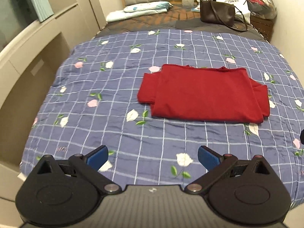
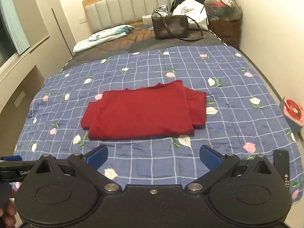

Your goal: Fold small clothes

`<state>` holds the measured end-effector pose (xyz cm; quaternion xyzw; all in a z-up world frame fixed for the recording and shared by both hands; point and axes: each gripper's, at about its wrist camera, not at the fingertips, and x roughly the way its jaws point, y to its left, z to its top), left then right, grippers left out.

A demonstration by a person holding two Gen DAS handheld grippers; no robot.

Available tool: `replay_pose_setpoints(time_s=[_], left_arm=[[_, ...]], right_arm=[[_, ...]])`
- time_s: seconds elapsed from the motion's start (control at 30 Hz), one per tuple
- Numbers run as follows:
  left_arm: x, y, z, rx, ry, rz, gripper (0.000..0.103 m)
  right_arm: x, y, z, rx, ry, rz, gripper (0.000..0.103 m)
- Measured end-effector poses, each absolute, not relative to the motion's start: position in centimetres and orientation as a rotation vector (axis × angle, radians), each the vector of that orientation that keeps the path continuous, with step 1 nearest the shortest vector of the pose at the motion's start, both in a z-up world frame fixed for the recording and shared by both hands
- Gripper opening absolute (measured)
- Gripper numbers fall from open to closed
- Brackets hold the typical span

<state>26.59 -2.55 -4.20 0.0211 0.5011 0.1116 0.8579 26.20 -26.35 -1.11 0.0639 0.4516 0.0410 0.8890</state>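
Nearest, the left gripper (image 1: 153, 156) and right gripper (image 2: 153, 156) both hover with their 2 blue-padded jaws spread wide and empty above the blue checked floral quilt (image 2: 237, 83). Beyond them, a red garment (image 2: 142, 112) lies folded flat mid-quilt. Farther back sits a brown handbag (image 2: 171, 27) near the headboard (image 2: 133, 1).
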Motion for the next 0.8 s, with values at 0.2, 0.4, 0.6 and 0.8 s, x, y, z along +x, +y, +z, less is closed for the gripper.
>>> replay_pose_setpoints(time_s=[0.2, 0.4, 0.6, 0.8], left_arm=[[22.0, -3.9, -3.1, 0.049, 1.027, 0.254, 0.102], [19.3, -4.5, -2.2, 0.041, 0.994, 0.294, 0.102], [18.1, -4.6, -1.8, 0.034, 0.991, 0.327, 0.102], [18.9, -3.7, -1.7, 0.038, 0.995, 0.338, 0.102]], right_arm=[[23.6, -27.4, -0.3, 0.128, 0.904, 0.117, 0.102], [22.3, -27.4, 0.3, 0.108, 0.888, 0.172, 0.102], [22.1, -27.2, 0.4, 0.104, 0.889, 0.201, 0.102], [23.4, -26.2, 0.1, 0.106, 0.902, 0.206, 0.102]])
